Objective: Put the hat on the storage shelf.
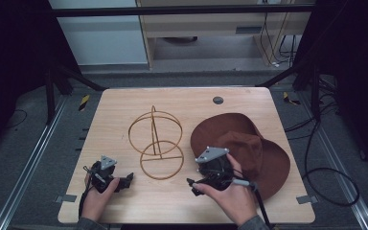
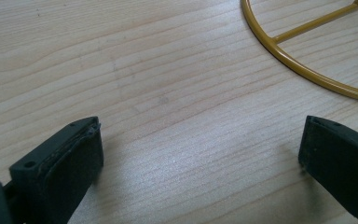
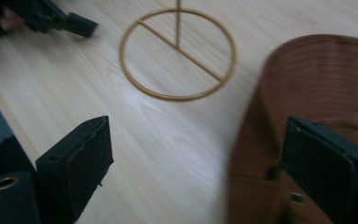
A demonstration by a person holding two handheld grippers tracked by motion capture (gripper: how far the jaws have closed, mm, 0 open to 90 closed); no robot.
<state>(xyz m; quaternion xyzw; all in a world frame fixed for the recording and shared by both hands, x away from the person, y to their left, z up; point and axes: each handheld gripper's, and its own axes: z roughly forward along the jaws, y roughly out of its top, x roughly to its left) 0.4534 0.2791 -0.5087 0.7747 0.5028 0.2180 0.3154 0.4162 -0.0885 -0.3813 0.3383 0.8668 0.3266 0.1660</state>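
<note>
My left gripper (image 2: 200, 154) sits low over the pale wooden table (image 1: 124, 103), jaws spread wide and empty, just short of the gold wire hat stand's (image 1: 155, 143) base ring. My right gripper (image 3: 196, 163), jaws also wide apart, holds nothing and straddles the brim edge of the brown felt hat (image 1: 249, 143). My right hand (image 1: 232, 194) covers part of the brim.

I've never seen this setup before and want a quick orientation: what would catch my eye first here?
Probably the brown hat lying on the right half of the wooden table, with the right tool open at its near-left edge. Next, the gold wire stand at the table's middle, its round base flat on the wood and a ring rising behind it. The left tool rests open on bare wood, left of that base.
</note>
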